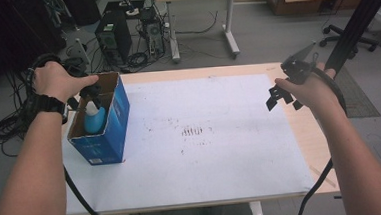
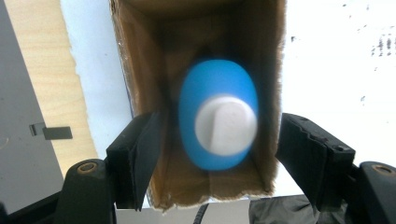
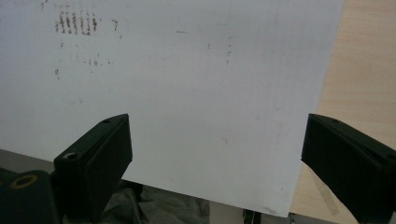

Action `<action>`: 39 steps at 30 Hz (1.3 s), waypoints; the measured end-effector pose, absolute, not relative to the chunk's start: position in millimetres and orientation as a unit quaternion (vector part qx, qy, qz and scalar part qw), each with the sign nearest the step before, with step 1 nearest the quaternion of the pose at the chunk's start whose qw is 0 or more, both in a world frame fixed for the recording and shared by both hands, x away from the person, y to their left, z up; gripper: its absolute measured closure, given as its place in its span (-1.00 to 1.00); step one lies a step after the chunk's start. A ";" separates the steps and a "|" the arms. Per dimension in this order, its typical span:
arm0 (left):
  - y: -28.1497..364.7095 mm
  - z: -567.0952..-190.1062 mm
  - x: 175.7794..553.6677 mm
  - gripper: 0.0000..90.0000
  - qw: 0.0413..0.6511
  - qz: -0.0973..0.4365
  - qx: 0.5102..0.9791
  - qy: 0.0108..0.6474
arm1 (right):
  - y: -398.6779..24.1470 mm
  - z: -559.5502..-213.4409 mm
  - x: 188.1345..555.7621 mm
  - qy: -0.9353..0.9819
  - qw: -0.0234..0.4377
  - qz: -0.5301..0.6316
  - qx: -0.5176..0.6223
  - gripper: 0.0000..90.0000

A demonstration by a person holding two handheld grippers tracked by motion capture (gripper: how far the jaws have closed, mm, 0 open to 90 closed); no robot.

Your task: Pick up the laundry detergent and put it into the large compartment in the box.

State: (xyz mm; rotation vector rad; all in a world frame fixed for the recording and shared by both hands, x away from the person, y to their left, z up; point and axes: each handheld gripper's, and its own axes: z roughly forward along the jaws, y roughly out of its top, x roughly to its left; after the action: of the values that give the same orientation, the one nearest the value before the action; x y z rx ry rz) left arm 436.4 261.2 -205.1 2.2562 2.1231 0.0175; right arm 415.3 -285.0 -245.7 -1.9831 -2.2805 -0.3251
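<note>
the blue bottle is egg-shaped in outline from above, smooth bright blue with a white oval cap, and it stands upright inside the open cardboard box, near the box's closer end wall. the left gripper hangs just above the box, its jaws parted wider than the bottle and clear of it, pads touching nothing. the box has a blue printed outside, brown inner walls and a ragged rim, and rests on the white sheet. the right gripper, well apart from the box, is held wide apart over the sheet's far edge.
</note>
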 end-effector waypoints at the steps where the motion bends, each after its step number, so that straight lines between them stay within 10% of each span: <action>1: 259.8 -202.1 435.7 -0.34 0.022 0.008 0.729 0.684 | -284.7 -245.3 415.3 -0.749 0.051 -0.106 -0.651 -0.80; 39: 138.6 -195.2 423.6 -0.75 0.061 0.008 0.788 0.613 | -283.7 -245.1 407.0 -0.757 0.054 -0.118 -0.640 -0.80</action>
State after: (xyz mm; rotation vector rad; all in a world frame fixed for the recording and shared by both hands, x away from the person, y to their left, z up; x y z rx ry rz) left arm 423.6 138.6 -195.2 2.3838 1.8540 0.0257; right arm 407.0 -283.7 -245.1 -1.9435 -2.3004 -0.3584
